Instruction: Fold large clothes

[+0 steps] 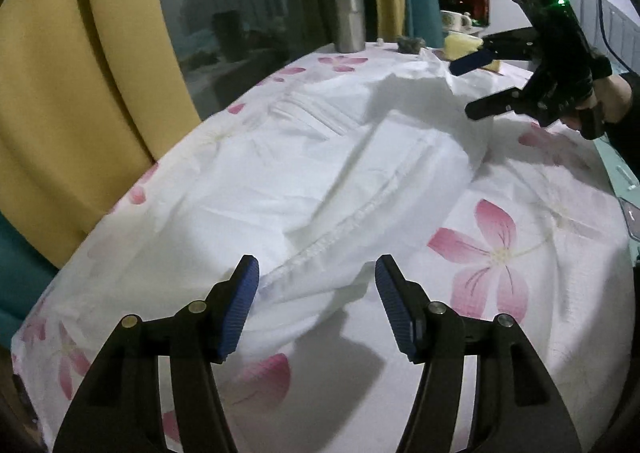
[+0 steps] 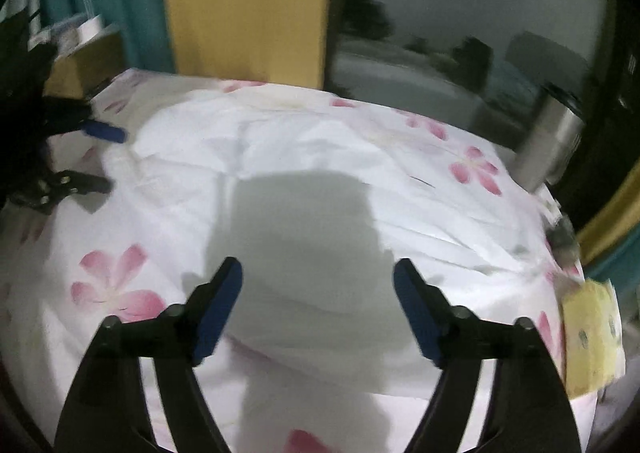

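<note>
A large white garment (image 1: 304,173) lies crumpled on a table covered by a white cloth with pink flowers (image 1: 496,253). A gathered hem runs toward my left gripper (image 1: 316,281), which is open and empty just above the garment's near end. My right gripper (image 1: 476,85) is open and empty, hovering at the garment's far right edge. In the right wrist view the garment (image 2: 304,189) spreads under my open right gripper (image 2: 318,293), whose shadow falls on it. The left gripper (image 2: 102,157) shows open at the far left.
A steel tumbler (image 1: 350,19) stands at the table's far edge, also in the right wrist view (image 2: 548,149). A yellow item (image 2: 592,337) lies at the table's right edge. Yellow and teal curtains (image 1: 72,93) and a dark window (image 1: 224,13) are behind. A cup (image 1: 454,19) and electronics sit beyond.
</note>
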